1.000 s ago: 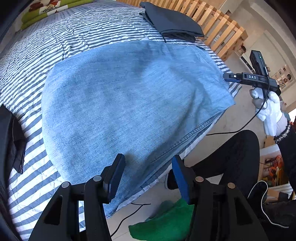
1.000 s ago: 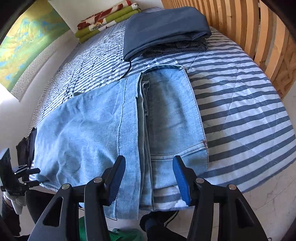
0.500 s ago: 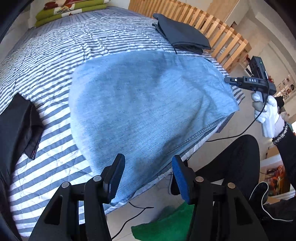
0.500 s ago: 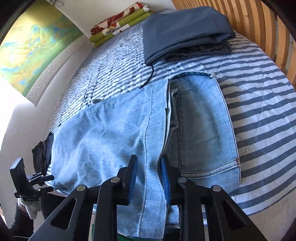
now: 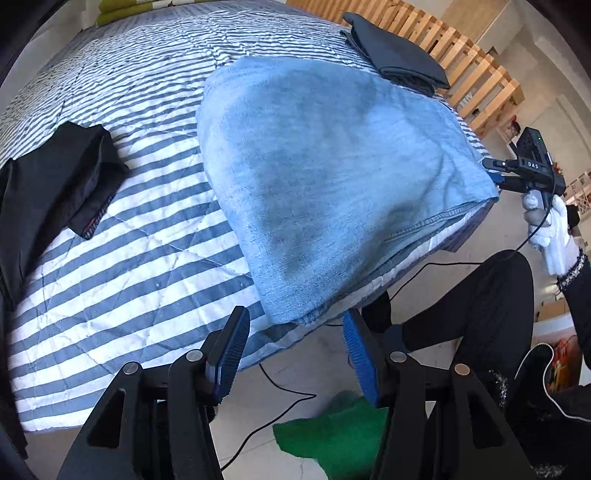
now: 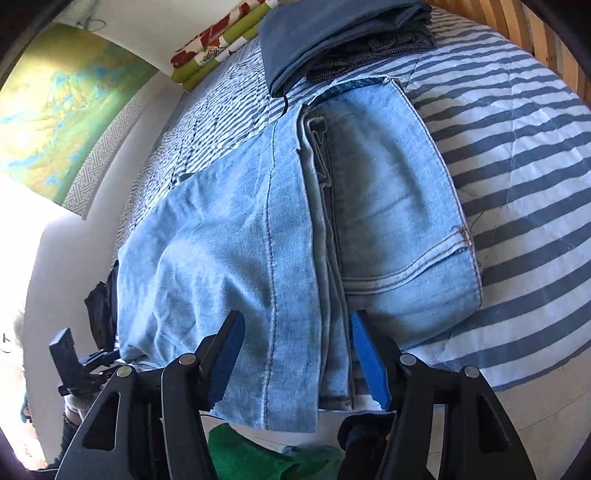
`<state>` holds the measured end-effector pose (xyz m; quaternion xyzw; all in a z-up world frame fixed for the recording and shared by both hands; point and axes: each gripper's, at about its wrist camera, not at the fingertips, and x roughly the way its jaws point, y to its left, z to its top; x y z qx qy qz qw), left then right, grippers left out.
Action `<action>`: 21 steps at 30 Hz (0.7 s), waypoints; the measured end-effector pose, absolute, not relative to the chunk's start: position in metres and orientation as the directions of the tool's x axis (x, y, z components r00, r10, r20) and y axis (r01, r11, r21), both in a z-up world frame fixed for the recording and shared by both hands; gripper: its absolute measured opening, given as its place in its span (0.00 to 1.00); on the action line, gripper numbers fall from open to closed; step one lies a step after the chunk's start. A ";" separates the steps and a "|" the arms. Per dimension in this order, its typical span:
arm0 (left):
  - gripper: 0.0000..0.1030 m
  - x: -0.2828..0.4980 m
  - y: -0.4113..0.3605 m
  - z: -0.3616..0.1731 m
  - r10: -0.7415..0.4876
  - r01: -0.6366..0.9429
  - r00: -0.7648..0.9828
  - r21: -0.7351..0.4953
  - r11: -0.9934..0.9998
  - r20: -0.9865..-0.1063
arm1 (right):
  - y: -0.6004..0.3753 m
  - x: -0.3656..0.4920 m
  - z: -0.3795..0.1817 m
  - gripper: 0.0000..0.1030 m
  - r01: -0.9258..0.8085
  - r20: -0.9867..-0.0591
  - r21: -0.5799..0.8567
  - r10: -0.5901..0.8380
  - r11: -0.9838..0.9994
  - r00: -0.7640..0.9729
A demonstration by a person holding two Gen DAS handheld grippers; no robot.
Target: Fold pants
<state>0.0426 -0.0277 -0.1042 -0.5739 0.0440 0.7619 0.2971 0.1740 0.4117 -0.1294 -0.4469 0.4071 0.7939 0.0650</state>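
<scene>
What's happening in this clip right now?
A person with tongs in each hand is folding light blue jeans on a striped bed. The jeans lie partly folded, hanging over the bed's near edge. The right tongs have just opened and sit over the folded edge, gripping nothing. The left tongs are open near the jeans' other end, also empty.

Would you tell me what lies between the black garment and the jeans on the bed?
Only bare striped quilt, seen in the left wrist view, between black garment and jeans.

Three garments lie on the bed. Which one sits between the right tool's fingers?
The light blue jeans, spread along the bed's near edge. The black garment lies far left; the folded dark pile sits behind.
</scene>
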 end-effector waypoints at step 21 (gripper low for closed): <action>0.30 0.057 -0.007 -0.101 0.374 -0.547 -0.108 -0.259 -0.796 -0.921 | 0.390 0.150 -0.083 0.06 -0.510 -0.927 0.135 0.073 -0.850 -0.368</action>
